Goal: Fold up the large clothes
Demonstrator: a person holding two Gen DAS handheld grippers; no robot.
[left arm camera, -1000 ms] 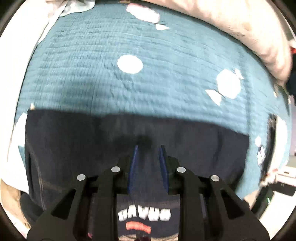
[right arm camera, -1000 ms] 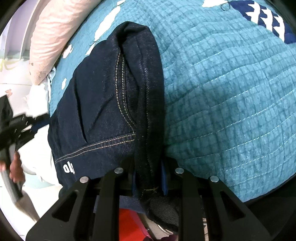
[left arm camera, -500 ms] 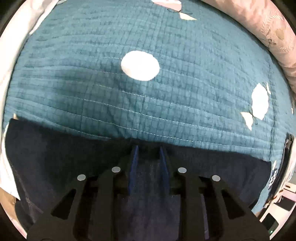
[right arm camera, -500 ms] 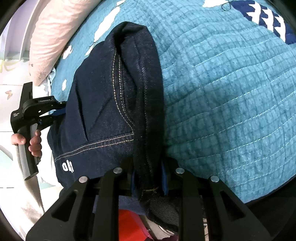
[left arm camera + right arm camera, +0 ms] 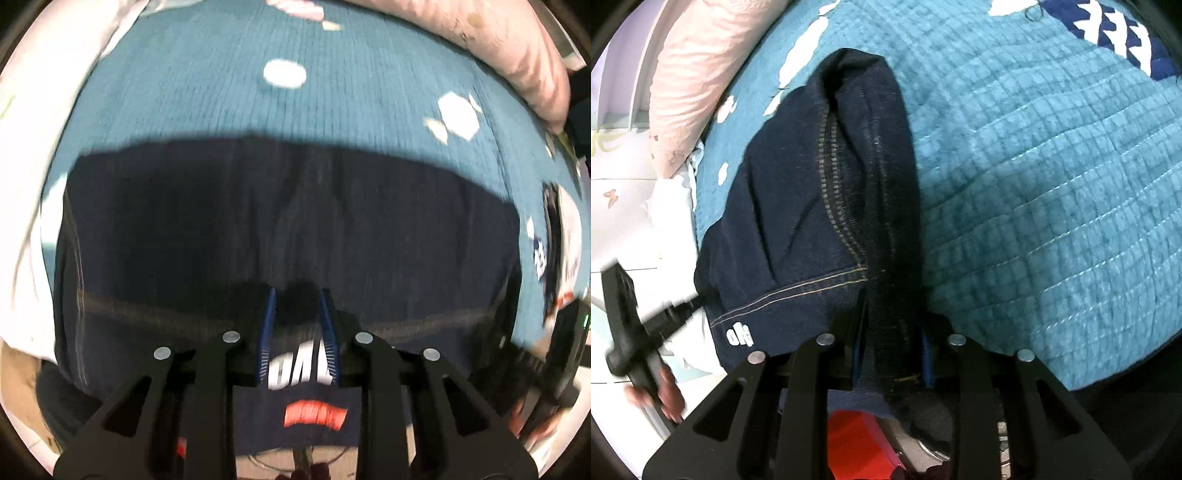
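Jeans (image 5: 812, 236) of dark blue denim lie folded on the teal quilt (image 5: 1052, 192) of a bed, and we see them from both ends.

In the right wrist view, starting at the left edge, a hand (image 5: 661, 402) grips the handle of our left gripper (image 5: 690, 304), whose tip reaches the near left corner of the jeans, just above a small white logo. Behind it, a white sheet shows at the side of the bed. Further up, a pale pink pillow (image 5: 690, 88) lies along the quilt's far left side, apart from the denim. The jeans run away from us up the middle, with tan stitching along one seam. To their right the quilt is bare apart from a navy and white pattern at the top corner.

Our right gripper (image 5: 892, 332) has a thick folded edge of the jeans between its blue pads (image 5: 926, 354). Its jaws are opening, and the denim still fills the gap between them.

In the blurred left wrist view, the jeans spread wide across the lower half, with the quilt and pillow (image 5: 498, 48) beyond. Our left gripper (image 5: 297, 314) stands partly open with dark cloth between its fingers; we cannot tell whether the pads press on it.
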